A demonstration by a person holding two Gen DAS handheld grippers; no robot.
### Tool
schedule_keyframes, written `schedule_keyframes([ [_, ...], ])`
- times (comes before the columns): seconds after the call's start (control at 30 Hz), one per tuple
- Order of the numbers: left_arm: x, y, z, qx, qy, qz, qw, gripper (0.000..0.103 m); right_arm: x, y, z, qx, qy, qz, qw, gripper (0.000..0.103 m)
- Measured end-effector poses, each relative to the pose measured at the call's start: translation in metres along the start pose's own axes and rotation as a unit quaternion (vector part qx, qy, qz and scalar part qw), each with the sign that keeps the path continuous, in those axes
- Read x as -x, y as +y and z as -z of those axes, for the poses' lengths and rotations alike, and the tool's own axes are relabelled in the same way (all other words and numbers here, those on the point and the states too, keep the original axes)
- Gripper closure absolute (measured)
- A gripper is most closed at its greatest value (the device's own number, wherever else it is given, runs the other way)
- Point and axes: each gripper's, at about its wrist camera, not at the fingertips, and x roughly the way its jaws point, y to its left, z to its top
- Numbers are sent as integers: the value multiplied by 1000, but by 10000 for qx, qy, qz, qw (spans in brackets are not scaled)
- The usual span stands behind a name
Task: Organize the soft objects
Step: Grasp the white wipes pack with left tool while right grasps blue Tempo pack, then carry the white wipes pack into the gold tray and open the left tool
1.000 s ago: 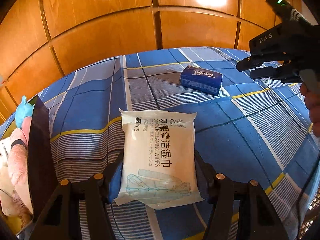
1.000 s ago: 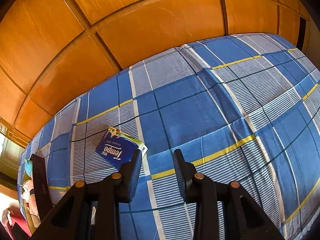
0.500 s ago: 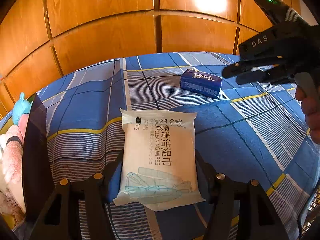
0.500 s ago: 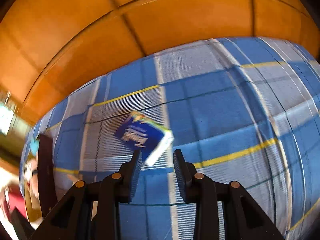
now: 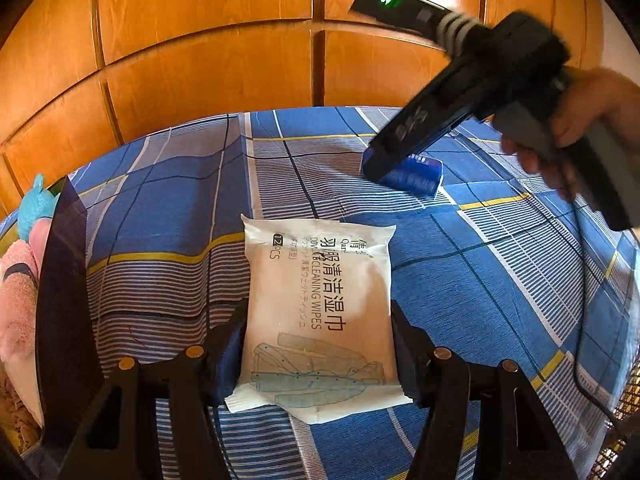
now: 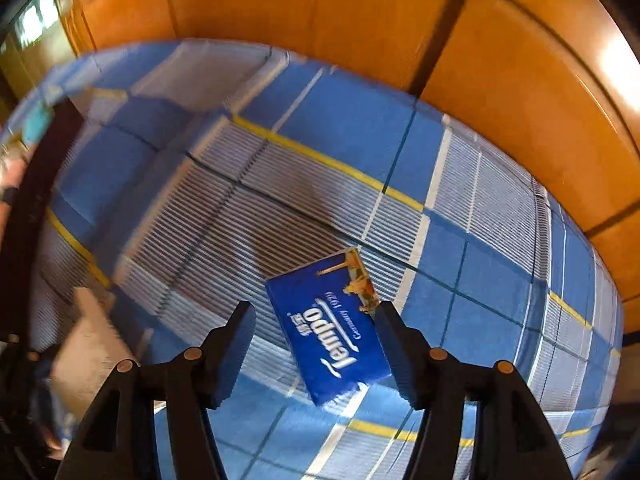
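A white wipes pack (image 5: 320, 312) lies flat on the blue plaid bedsheet (image 5: 160, 200). My left gripper (image 5: 318, 352) straddles its near half, with both pads against its sides. Farther back lies a blue Tempo tissue pack (image 5: 416, 174), half hidden by my right gripper (image 5: 380, 164), which a hand (image 5: 592, 108) holds pointing steeply down over it. In the right wrist view the tissue pack (image 6: 332, 328) sits between the opening jaws of the right gripper (image 6: 316, 316). It is close to the right finger and clear of the left finger, still resting on the sheet.
A dark bin wall (image 5: 60, 300) stands at the left with a pink plush (image 5: 16, 300) and a teal toy (image 5: 36, 204) behind it. Wooden panels (image 5: 200, 60) close off the far side. A mesh basket edge (image 5: 628, 408) shows at the lower right, with a cable trailing above it.
The right gripper swung left and down over the tissue pack, rolled, and its jaws spread from narrow to wide around it. The left gripper and wipes pack stayed put.
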Motion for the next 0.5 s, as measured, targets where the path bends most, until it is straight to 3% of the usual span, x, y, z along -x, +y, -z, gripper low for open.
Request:
schedule_keyframes([
  [0.2,0,0,0,2,-4,1,10000,39,14,5,12,-194,-213,216,9994,61],
  [0.5,-1,0,1,-16,-23,-40,10000,39,49,36,74,-474,-369,-205,9980,62],
])
